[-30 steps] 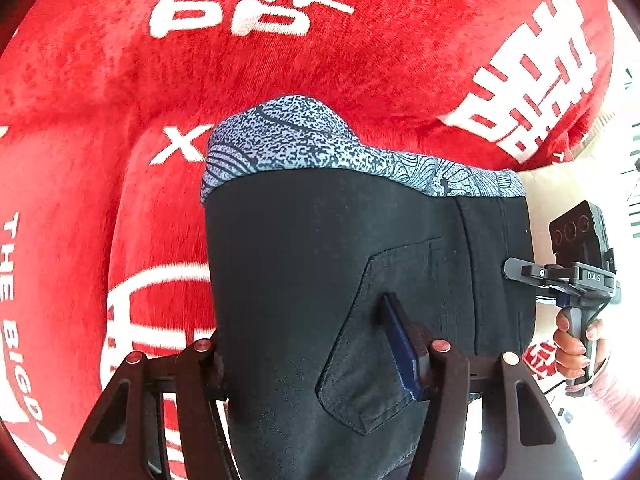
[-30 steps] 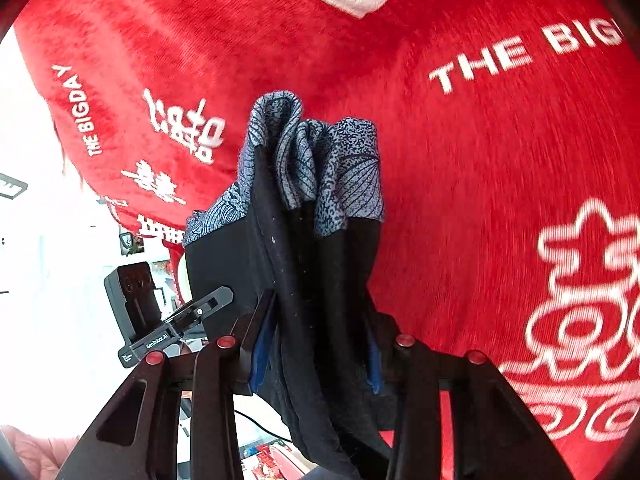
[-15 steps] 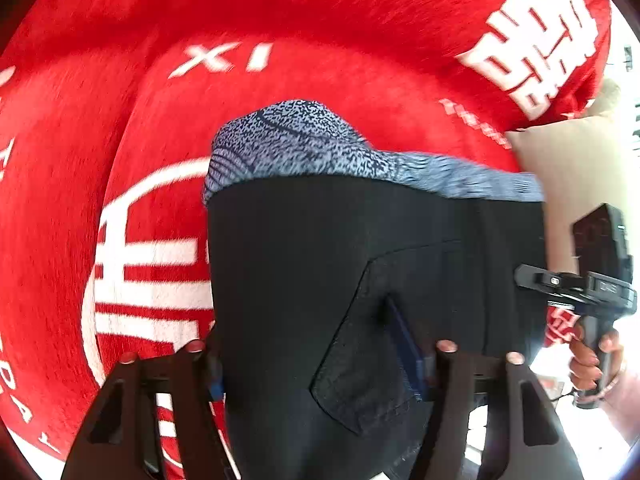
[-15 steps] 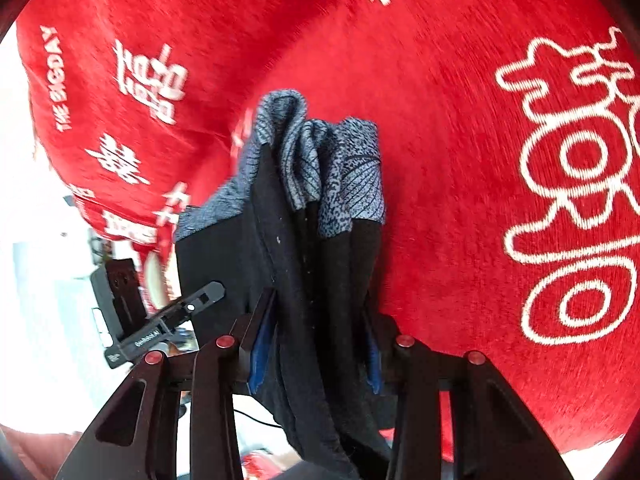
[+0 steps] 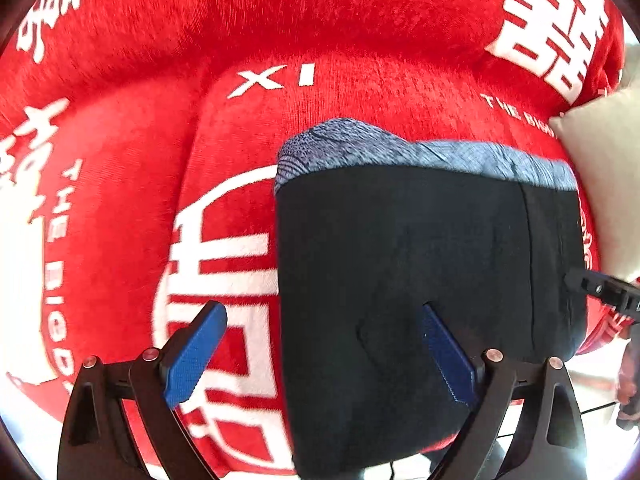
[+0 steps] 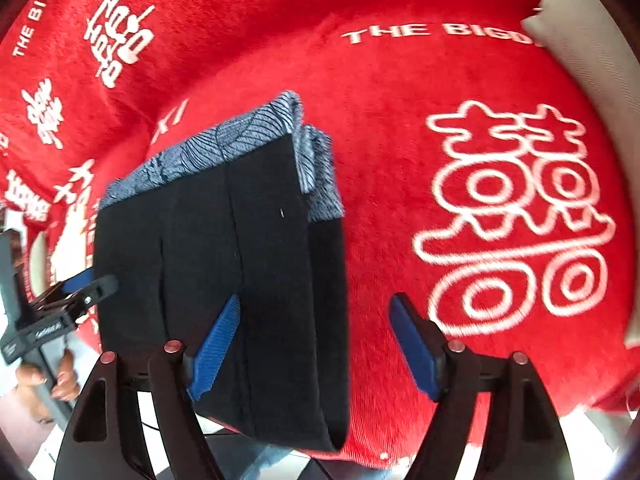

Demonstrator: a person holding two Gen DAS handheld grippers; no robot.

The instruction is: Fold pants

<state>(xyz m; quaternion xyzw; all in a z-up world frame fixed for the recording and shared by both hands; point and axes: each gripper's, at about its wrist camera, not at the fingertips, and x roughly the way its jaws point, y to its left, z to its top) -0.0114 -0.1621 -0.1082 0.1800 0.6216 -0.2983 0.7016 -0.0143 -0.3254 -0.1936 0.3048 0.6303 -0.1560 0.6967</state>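
The pants [image 5: 420,288] lie as a compact black bundle on the red plush cover [image 5: 360,60], which seems to drape a sofa or a bed; I cannot tell which. The grey-blue patterned band [image 6: 224,140] runs along the bundle's far edge, and from the right wrist view several layers of it show stacked at the far right corner, so the garment looks folded over more than once. The near end reaches the cover's front edge and seems to hang a little past it.

The left claw [image 5: 324,354] is spread wide: one blue pad sits over the black cloth, the other over bare red plush, and nothing is pinched between them. The right claw [image 6: 314,348] is spread as well, one pad over the bundle's near right part and the other out over the cover. Neither one grips the cloth.

By my reading the folding is essentially done; what may remain is a nudge to square the bundle or draw it fully onto the cover.

White characters and lettering are printed across the red plush. A pale cushion [image 5: 600,168] rests at its right edge, and beyond the front edge the room is bright and hard to make out.
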